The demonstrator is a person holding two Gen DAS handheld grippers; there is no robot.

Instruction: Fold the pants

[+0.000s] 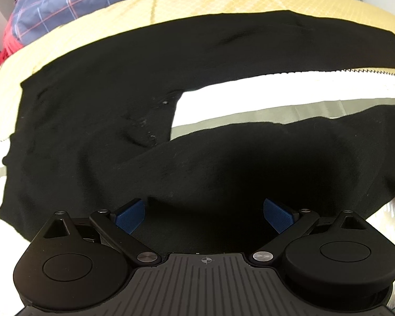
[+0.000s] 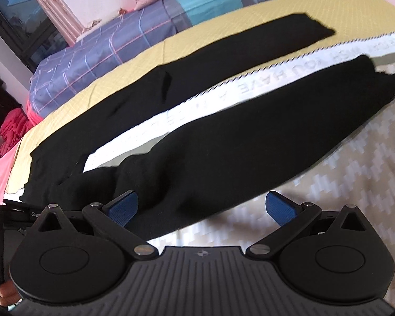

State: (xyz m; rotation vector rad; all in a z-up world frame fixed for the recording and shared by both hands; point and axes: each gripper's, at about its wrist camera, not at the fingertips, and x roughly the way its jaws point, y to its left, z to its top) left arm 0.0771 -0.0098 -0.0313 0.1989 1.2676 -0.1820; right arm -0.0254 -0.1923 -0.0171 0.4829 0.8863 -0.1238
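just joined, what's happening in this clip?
A person holds two grippers over black pants spread flat on a bed, legs apart in a V, no fold made yet. The left gripper is open above the near leg by the crotch. The right gripper is open at that leg's near edge. Neither grips fabric.
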